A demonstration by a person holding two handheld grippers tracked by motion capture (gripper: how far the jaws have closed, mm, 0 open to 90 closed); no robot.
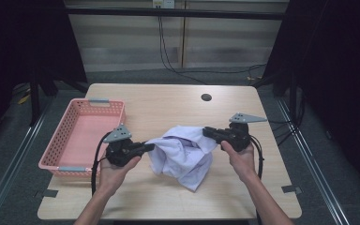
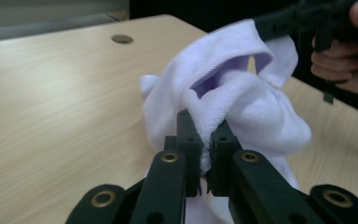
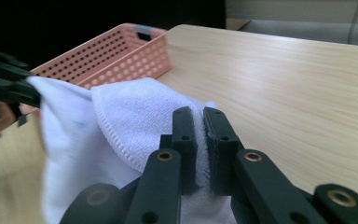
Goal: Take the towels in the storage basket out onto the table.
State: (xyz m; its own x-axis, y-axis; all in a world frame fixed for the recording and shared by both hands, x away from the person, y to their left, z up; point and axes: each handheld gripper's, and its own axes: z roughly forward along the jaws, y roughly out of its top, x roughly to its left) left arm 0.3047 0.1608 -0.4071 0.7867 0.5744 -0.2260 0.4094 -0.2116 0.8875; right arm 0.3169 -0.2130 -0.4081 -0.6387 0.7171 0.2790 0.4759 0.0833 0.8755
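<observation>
Between the two hands, the left gripper (image 1: pixel 149 148) and the right gripper (image 1: pixel 206 131) each pinch tight on an edge of the white towel (image 1: pixel 185 152), holding it up over the table (image 1: pixel 168 108) beside the pink basket (image 1: pixel 61 161), so next they should probably pull it flat.

The left tongs (image 2: pixel 205 140) pinch a white towel's (image 2: pixel 242 107) edge above the table (image 2: pixel 51 102).
</observation>
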